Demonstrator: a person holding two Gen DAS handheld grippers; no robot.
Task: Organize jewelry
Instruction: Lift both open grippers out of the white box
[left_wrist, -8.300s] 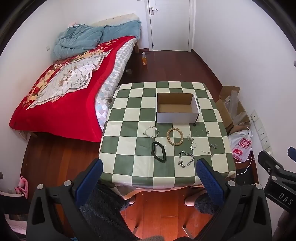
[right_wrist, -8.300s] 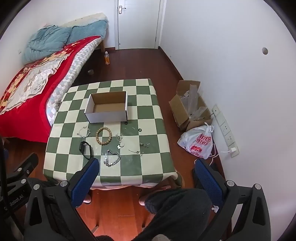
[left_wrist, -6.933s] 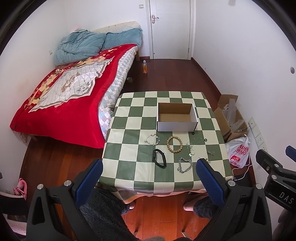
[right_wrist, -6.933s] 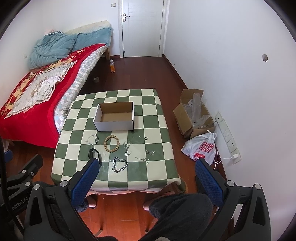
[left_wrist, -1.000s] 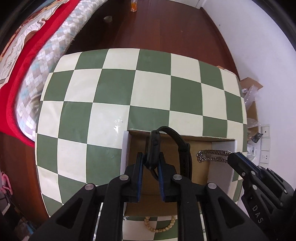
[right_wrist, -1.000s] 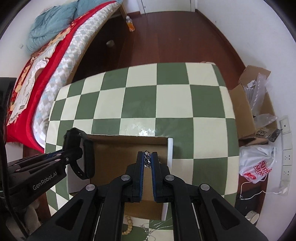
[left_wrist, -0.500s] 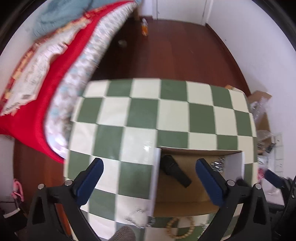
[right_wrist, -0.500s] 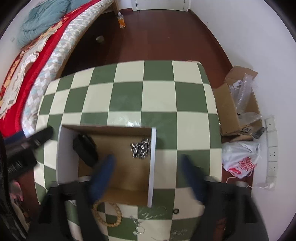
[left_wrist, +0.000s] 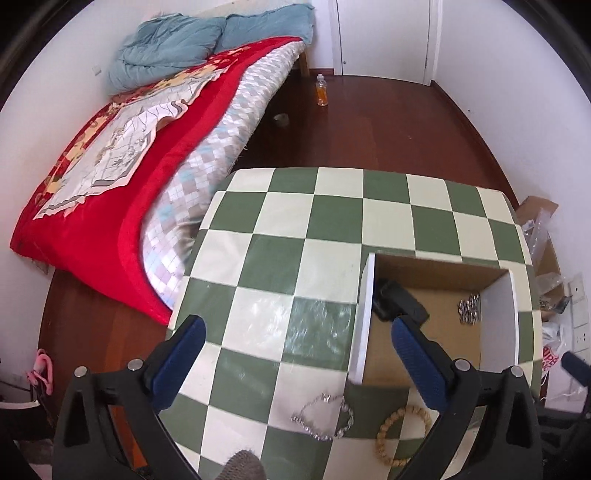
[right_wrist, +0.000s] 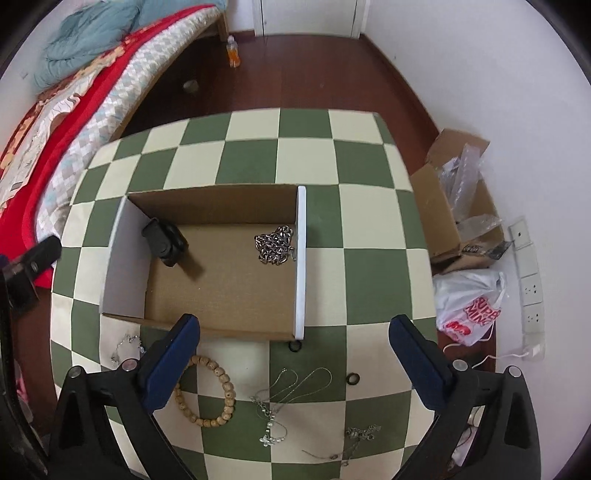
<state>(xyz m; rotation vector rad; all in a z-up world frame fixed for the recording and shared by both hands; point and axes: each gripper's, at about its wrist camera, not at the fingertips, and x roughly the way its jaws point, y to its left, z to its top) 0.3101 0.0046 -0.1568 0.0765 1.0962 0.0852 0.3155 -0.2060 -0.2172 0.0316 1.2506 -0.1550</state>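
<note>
An open cardboard box (right_wrist: 301, 258) stands on the checkered table (right_wrist: 251, 162). Inside it a black band (right_wrist: 164, 242) leans in the left corner and a silver chain (right_wrist: 275, 245) lies by the right wall. My right gripper (right_wrist: 293, 365) is open and empty above the box's near edge. My left gripper (left_wrist: 295, 354) is open and empty above the table, left of the box (left_wrist: 364, 306). A wooden bead bracelet (right_wrist: 210, 391), a thin necklace (right_wrist: 291, 391), two small black rings (right_wrist: 352, 378) and a silver bracelet (left_wrist: 323, 417) lie on the table in front of the box.
A bed with a red cover (left_wrist: 110, 177) stands left of the table. A cardboard carton (right_wrist: 458, 206) and a white plastic bag (right_wrist: 472, 306) lie on the floor to the right. An orange bottle (left_wrist: 322, 90) stands on the wooden floor near the door.
A second ago each gripper was shut on an item over the box: left on the black band, right on the silver chain. Both opened, the items dropped in, and both grippers drew back.
</note>
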